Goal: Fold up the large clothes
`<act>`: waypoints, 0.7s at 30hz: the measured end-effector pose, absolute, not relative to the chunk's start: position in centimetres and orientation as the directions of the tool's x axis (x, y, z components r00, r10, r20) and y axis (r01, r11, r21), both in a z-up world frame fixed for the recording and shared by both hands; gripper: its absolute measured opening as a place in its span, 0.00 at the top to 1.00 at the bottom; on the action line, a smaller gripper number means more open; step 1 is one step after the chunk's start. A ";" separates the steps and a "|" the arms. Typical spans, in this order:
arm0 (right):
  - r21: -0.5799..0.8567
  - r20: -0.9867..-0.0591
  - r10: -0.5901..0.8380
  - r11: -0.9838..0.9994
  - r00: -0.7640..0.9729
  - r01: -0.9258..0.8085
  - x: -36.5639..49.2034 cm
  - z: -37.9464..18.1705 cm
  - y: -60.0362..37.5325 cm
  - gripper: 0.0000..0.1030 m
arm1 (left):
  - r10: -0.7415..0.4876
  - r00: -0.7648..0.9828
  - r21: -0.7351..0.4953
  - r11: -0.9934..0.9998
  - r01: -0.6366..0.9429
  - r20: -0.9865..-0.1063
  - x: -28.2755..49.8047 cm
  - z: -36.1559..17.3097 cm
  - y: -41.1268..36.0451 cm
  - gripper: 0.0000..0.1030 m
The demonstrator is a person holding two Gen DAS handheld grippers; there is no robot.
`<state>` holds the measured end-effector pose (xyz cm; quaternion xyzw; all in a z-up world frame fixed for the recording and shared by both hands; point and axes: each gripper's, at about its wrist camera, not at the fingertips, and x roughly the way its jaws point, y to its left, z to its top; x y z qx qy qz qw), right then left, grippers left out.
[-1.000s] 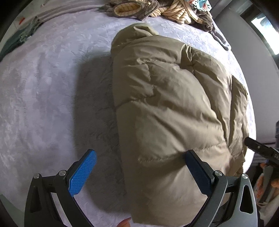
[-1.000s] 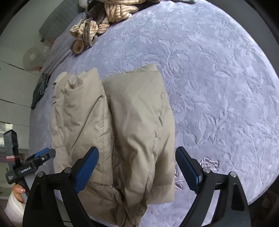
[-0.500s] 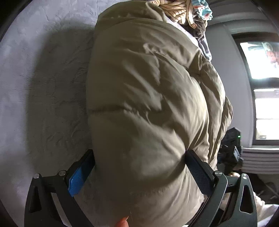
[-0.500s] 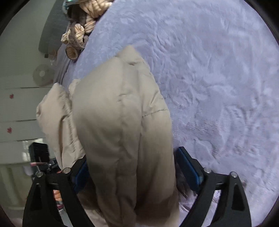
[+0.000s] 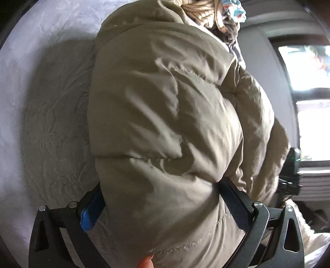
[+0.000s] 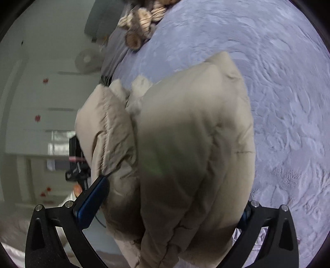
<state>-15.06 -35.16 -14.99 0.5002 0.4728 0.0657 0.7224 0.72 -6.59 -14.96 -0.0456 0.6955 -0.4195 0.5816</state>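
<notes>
A puffy khaki jacket (image 5: pixel 165 103) lies folded into a thick bundle on the lavender bedspread (image 5: pixel 51 123). My left gripper (image 5: pixel 160 185) straddles one end of the bundle with its jaws wide apart. The padding bulges up between them and hides most of the blue pad (image 5: pixel 90 212). In the right wrist view the same jacket (image 6: pixel 185 123) fills the gap of my right gripper (image 6: pixel 175 193). That gripper also stands wide open around the bundle's other end. Its left blue pad (image 6: pixel 92 198) rests beside the fabric, and its right pad is mostly hidden behind the jacket.
A heap of striped and patterned clothes (image 5: pixel 208 10) lies at the far end of the bed (image 6: pixel 288 103). A bright window (image 5: pixel 309 72) is off to the right. White wardrobe doors (image 6: pixel 31 113) and a fan (image 6: pixel 86 60) stand beyond the bed's left edge.
Both grippers have dropped forward onto the jacket. It lay ahead of the open jaws a second ago; now the bundle sits between both pairs. The jaw widths look the same.
</notes>
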 end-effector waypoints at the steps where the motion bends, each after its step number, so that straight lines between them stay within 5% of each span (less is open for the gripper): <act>1: 0.774 -0.630 0.571 0.510 0.526 0.375 -14.8 -14.7 -35.1 0.00 | -0.545 -0.314 -0.629 0.648 0.429 -0.777 0.7 -14.9 -6.9 0.01; 7: 0.808 -0.587 0.595 0.477 0.549 0.346 -14.3 -13.4 -35.2 0.00 | -0.551 -0.298 -0.626 0.675 0.390 -0.780 0.3 -14.8 -7.4 0.01; 14: 0.577 -0.816 0.457 0.684 0.354 0.446 -10.8 -15.7 -34.0 0.00 | -0.521 -0.266 -0.583 0.687 0.434 -0.811 -1.1 -14.0 -8.7 0.01; 21: 0.747 -0.661 0.622 0.500 0.419 0.437 -10.1 -20.8 -36.0 0.00 | -0.579 -0.346 -0.674 0.655 0.342 -0.738 0.6 -16.3 -8.2 0.01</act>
